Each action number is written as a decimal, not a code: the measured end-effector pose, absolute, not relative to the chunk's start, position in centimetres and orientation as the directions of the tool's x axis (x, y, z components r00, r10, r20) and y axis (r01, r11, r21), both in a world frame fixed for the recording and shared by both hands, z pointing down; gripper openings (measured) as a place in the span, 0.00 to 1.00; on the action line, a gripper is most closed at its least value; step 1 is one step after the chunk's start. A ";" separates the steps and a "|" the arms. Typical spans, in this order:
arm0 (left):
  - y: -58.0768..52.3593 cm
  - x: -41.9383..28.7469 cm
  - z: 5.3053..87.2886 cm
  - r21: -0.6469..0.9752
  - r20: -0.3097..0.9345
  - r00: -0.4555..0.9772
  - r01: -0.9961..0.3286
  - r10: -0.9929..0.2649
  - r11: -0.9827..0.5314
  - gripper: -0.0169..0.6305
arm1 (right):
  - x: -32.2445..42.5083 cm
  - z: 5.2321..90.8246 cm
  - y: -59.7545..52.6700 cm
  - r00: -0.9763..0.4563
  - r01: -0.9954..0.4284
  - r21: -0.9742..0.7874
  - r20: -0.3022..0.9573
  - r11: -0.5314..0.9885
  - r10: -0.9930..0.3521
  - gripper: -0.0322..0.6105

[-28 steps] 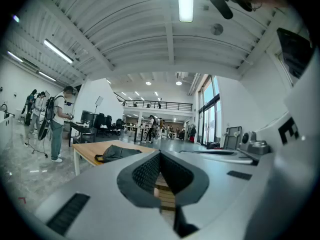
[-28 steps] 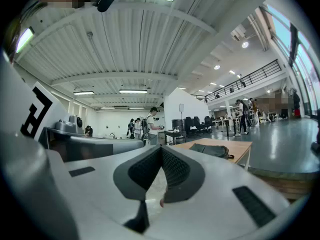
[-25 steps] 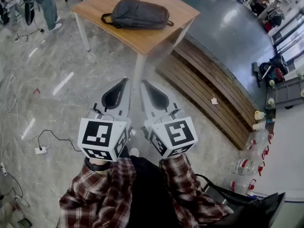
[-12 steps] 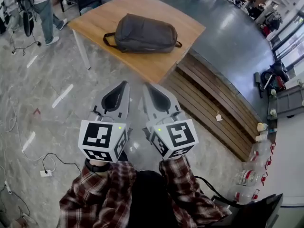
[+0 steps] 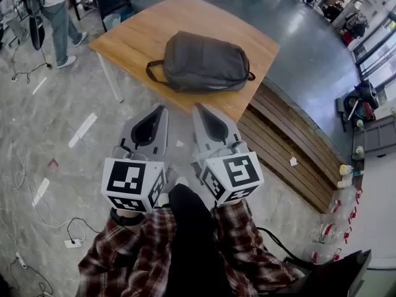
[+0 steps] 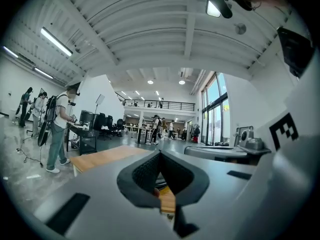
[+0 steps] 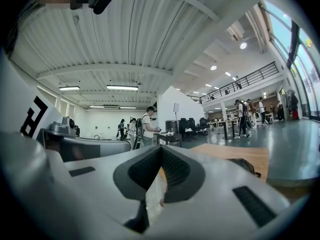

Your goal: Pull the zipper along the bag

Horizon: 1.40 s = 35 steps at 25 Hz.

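Note:
A dark grey backpack [image 5: 204, 62] lies flat on a wooden table [image 5: 136, 33] ahead of me in the head view; its zipper is too small to make out. Both grippers hang over the floor short of the table, side by side, and neither touches the bag. My left gripper [image 5: 162, 108] is shut with nothing in it, and so is my right gripper [image 5: 198, 107]. In the right gripper view a bit of the backpack [image 7: 246, 166] shows on the table at the right. The left gripper view shows only the table [image 6: 102, 157] past the closed jaws.
A low wooden platform [image 5: 291, 147] runs along the right of the table. Cables [image 5: 46, 218] and a power strip lie on the marble floor at the left. People [image 5: 59, 8] stand at the far left. Water bottles [image 5: 337, 224] stand at the right.
The table and backpack have come nearer and lower in the head view as I walk toward them. Both grippers stay shut and side by side.

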<state>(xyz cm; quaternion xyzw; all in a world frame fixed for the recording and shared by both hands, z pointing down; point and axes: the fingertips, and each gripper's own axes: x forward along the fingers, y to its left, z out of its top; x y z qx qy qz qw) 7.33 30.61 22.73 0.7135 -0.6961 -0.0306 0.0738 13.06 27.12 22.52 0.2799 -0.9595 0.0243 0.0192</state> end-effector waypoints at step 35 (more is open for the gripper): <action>-16.5 -8.9 27.7 0.157 0.187 0.513 -0.858 -0.838 -0.490 0.04 | -0.9 26.5 -16.1 -0.413 -0.910 -0.044 0.152 0.411 -0.898 0.06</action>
